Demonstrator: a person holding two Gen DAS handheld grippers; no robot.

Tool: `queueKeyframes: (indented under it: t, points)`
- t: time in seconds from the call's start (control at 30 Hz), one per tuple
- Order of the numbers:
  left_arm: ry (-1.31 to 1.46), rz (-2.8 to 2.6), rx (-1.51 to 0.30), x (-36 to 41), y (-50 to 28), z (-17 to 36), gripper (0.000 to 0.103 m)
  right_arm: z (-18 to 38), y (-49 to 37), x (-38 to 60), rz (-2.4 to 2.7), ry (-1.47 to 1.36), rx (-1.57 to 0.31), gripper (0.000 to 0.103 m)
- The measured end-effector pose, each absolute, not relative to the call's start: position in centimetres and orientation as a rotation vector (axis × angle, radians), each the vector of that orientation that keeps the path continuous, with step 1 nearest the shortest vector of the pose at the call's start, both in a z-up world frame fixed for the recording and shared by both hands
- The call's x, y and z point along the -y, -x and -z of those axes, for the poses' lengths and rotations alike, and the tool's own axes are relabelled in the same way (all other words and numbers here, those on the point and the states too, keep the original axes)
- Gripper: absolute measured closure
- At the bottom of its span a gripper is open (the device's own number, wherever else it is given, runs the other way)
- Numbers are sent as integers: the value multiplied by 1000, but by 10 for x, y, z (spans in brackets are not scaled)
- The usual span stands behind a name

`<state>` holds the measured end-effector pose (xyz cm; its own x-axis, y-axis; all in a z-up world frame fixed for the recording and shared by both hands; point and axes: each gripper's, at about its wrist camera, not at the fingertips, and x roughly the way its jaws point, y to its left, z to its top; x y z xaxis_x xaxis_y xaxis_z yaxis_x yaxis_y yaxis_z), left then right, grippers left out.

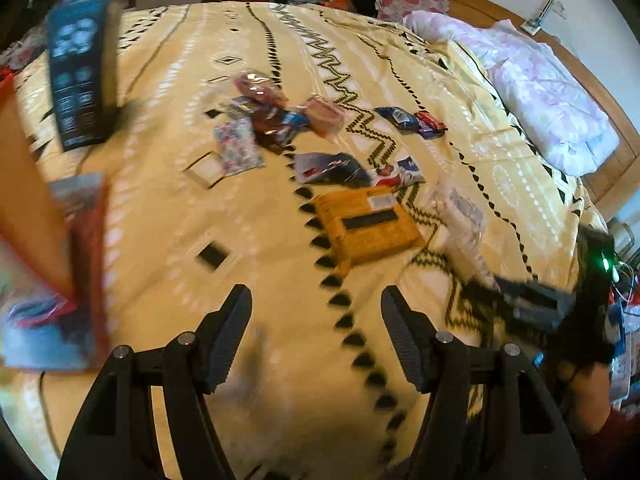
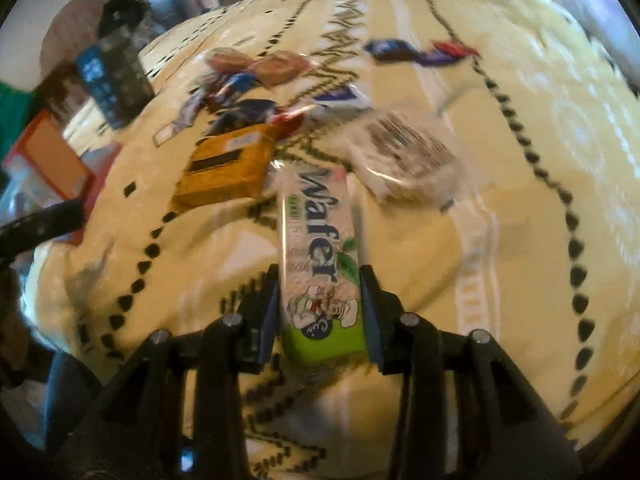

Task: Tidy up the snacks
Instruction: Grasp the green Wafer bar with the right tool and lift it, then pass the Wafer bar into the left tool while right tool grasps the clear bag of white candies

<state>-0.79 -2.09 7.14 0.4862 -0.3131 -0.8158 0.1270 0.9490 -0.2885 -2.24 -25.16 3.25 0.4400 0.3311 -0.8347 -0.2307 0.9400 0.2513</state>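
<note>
While carrying wafer pack [image 2: 320,264] lengthwise in right tongs [image 2: 320,300], centre frame above bed [image 2: 520,208], probably heading to sort it; keeping left tongs [image 1: 316,336] open, empty, ready for next snack.

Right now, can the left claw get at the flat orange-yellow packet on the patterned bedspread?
Probably yes. The left claw stands open and empty, and the flat orange-yellow packet lies just ahead of it with only bare patterned bedspread between. The right claw, gripping the green-and-white wafer pack, hovers close by.
</note>
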Motion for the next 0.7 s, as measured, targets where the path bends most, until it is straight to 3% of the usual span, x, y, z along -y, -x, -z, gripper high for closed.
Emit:
queueKeyframes:
  t: [0.07,0.13,0.27,0.47,0.7]
  points:
    - [206,322,-1046,33,-10,-65,22,-29,21,254,-361,-128,-1065,56]
    - [192,347,-1073,43,-27,-54,22,-30,23,251,-383,-140,-1057,49]
    - [201,273,-1013,41,-67,-45,22,-30,25,254,-408,-186,-1042,48]
    - [179,316,-1082,56,-106,-16,22,-27,29,259,-434,-224,-1041,48]
    - [133,524,-1216,69,-76,-12,22,-23,29,263,-442,-246,-1040,47]
